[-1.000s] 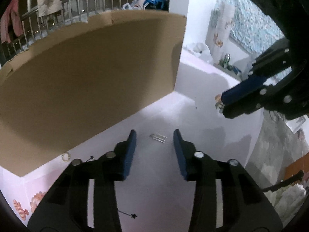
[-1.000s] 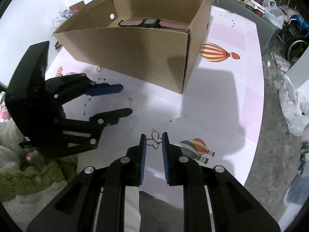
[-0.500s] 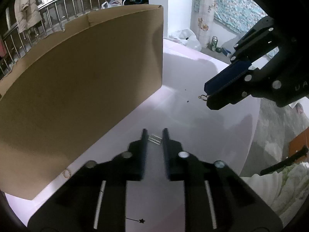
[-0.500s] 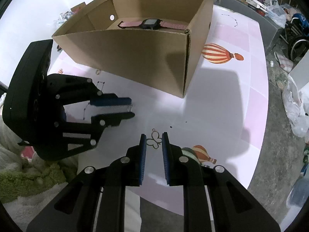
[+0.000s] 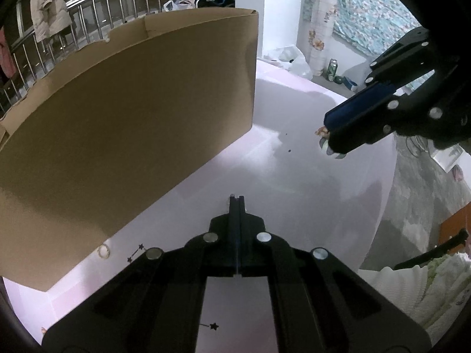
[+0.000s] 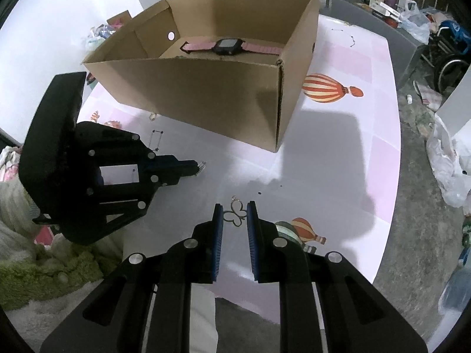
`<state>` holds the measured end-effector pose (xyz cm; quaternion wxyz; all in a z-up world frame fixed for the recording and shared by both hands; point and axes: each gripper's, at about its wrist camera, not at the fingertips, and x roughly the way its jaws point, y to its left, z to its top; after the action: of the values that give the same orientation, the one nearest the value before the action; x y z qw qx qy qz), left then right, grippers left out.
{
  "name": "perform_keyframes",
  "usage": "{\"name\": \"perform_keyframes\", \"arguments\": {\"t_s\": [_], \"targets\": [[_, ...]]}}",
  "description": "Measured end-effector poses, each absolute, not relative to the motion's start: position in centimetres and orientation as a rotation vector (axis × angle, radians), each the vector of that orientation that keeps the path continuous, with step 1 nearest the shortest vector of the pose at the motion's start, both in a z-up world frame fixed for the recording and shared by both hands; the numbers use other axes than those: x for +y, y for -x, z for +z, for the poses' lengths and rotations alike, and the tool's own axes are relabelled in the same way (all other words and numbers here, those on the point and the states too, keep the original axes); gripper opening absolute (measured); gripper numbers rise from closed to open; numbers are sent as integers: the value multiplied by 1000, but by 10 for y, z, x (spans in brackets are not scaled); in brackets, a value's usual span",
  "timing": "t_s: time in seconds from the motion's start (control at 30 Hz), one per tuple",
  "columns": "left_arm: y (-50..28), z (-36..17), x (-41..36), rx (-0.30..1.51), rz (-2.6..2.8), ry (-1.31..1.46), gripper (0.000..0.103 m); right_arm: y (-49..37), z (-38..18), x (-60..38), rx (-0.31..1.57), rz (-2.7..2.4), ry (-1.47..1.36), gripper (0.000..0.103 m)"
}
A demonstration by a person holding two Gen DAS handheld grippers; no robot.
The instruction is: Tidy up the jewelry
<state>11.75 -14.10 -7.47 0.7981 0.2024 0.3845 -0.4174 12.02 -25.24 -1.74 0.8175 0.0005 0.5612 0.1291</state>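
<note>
My left gripper (image 5: 236, 198) is shut on a small silver clip, whose end sticks out at its tips in the right wrist view (image 6: 201, 165). It sits low over the table, in front of the cardboard box (image 6: 223, 94). My right gripper (image 6: 234, 216) is open, with a thin wire butterfly pendant (image 6: 236, 212) lying on the table between its fingertips. The box (image 5: 123, 123) holds a pink-strapped watch (image 6: 229, 45). The right gripper also shows in the left wrist view (image 5: 331, 139).
The white and pink table (image 6: 338, 158) carries balloon prints. A small ring (image 5: 103, 251) and a star chain (image 5: 135, 254) lie by the box's near corner. Another star chain (image 5: 210, 326) lies under my left gripper. The table edge runs along the right.
My left gripper has closed on the silver clip that lay between its fingers. My right gripper has opened slightly around the butterfly pendant.
</note>
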Motion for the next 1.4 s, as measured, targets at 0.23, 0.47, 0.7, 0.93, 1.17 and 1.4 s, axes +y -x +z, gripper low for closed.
{"name": "perform_keyframes", "arguments": {"t_s": [0.23, 0.47, 0.7, 0.93, 1.17, 1.4], "targets": [[-121, -65, -136, 867, -885, -340, 7, -114, -13, -253, 1181, 268, -13, 16], [-126, -71, -147, 912, -836, -291, 21, -112, -15, -255, 1174, 265, -19, 16], [-123, -74, -159, 886, -771, -357, 4, -111, -16, -258, 1168, 269, -26, 16], [-122, -75, -160, 886, -786, -343, 4, -113, -18, -259, 1166, 270, -32, 16], [-119, -69, -144, 877, -787, -321, 4, -112, -13, -258, 1157, 272, -33, 16], [-109, -23, -112, 792, -786, -250, 4, -112, 16, -254, 1087, 301, -40, 16]]}}
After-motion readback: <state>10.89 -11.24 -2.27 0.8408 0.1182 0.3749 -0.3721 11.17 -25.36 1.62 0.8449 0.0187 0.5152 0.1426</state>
